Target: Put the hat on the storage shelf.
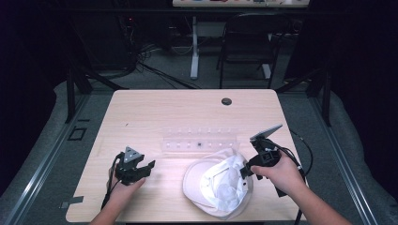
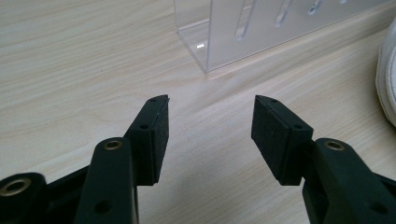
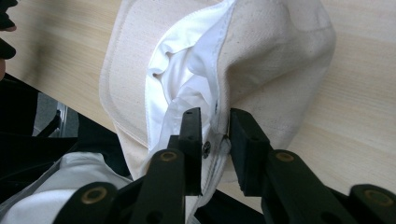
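A white cap (image 1: 218,183) lies upside down near the front edge of a pale wooden table (image 1: 155,112), its brim toward the person's left and its white lining facing up. The right gripper (image 1: 247,169), held in the person's right hand (image 1: 281,173), sits at the cap's right rim; in the right gripper view its two black jaws straddle the edge of the cap (image 3: 261,60), with the seam and a small metal snap in the gap between them. The jaws stand slightly parted there, and the cloth touches the left one, while a sliver of space shows against the right one, so the pads do not look pressed on the fabric. The left gripper (image 1: 141,169), in the person's left hand (image 1: 123,187), rests low over the table to the left of the cap and well apart from it. Its jaws are spread wide with nothing between them, only bare wood showing in the gap (image 2: 210,135). Just beyond the cap, toward the middle of the table, stands a clear plastic rack (image 1: 199,140) with a row of slots; the left gripper view shows one end of it (image 2: 243,32) ahead of the open jaws, and a strip of the cap's brim (image 2: 386,79) at the right edge. A dark round hole (image 1: 226,101) marks the table's far side, and a folding chair (image 1: 248,42) stands on the floor behind.
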